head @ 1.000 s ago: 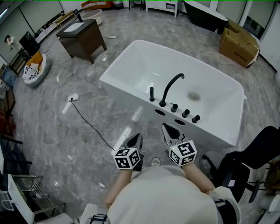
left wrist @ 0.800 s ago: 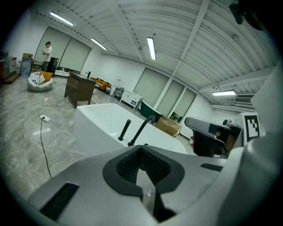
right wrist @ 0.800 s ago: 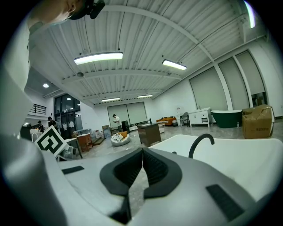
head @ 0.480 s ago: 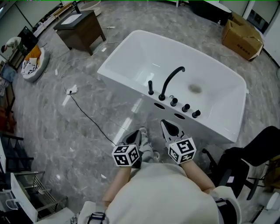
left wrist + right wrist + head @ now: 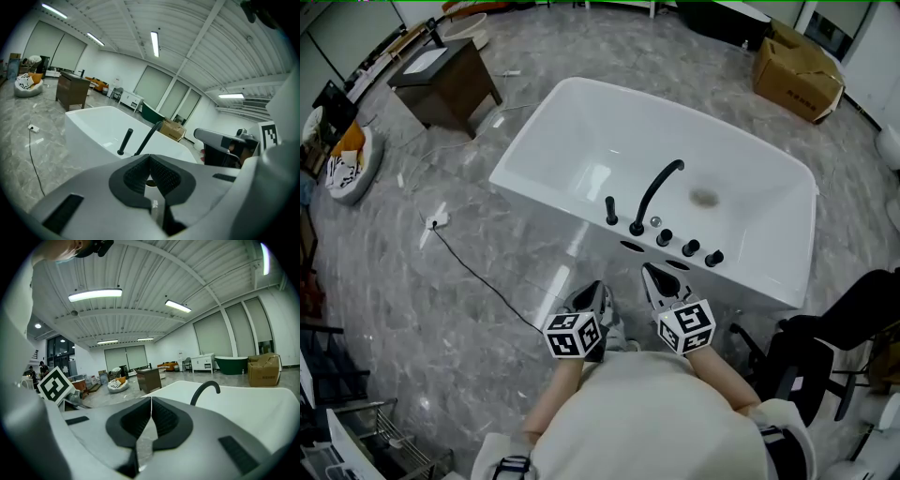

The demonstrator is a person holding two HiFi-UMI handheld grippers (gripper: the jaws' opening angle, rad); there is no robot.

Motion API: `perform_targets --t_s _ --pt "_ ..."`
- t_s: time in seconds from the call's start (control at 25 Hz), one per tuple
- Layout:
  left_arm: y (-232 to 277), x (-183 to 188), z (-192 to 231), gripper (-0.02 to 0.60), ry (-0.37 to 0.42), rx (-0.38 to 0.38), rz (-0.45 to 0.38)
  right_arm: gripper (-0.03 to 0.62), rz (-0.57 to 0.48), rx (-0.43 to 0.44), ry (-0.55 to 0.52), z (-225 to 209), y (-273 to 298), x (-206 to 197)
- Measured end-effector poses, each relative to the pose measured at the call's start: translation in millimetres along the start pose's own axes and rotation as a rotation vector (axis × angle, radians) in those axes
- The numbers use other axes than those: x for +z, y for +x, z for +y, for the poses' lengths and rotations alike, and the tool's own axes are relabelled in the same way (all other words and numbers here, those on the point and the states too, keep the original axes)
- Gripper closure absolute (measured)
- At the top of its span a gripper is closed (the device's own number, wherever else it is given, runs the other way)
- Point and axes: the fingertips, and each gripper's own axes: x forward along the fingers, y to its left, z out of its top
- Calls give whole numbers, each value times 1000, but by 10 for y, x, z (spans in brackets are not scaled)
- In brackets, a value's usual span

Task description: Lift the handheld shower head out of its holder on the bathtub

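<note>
Jaws shut and empty on left tool (image 5: 593, 292) and right tool (image 5: 652, 274) could knock the shower head (image 5: 610, 210) ahead of them instead of gripping it.

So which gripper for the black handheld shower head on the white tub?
Left, probably. The left gripper points nearly straight at the black shower head; the right gripper faces the curved black spout. Both are shut.

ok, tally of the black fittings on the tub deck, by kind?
handheld shower head: 1
curved spout: 1
round knobs: 3
Total: 5
</note>
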Motion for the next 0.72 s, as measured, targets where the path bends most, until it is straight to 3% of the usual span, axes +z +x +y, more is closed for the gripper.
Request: perform_targets --t_s 0.32,0.72 --pt "298 418 303 561 -23 -9 -12 574 23 28 -39 -96 629 106" --pt "480 798 973 561 -55 39 -6 572 79 -26 3 -296 1528 -94"
